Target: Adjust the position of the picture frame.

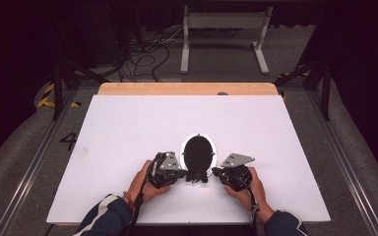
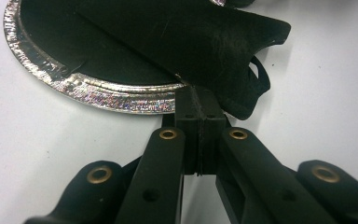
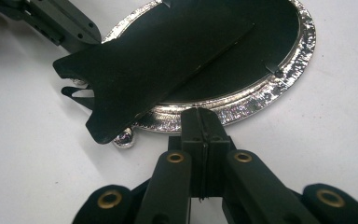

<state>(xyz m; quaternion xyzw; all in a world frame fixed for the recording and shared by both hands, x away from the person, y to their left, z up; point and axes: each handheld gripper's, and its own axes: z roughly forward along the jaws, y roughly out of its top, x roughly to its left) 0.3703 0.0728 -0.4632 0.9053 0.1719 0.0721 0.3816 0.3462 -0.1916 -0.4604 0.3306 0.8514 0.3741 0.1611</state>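
Observation:
An oval picture frame lies face down on the white table, its silver rim ringing a black back panel. A black easel stand is hinged up from the back and juts toward me past the rim. My left gripper is shut, its tips against the rim just under the stand's edge. My right gripper is also shut, its tips touching the rim's near edge with nothing between them. In the high view the left gripper and right gripper flank the frame's near end.
The white table top spreads wide on all sides, with a wooden strip along its far edge. Beyond it on the floor stand a white metal support and loose cables.

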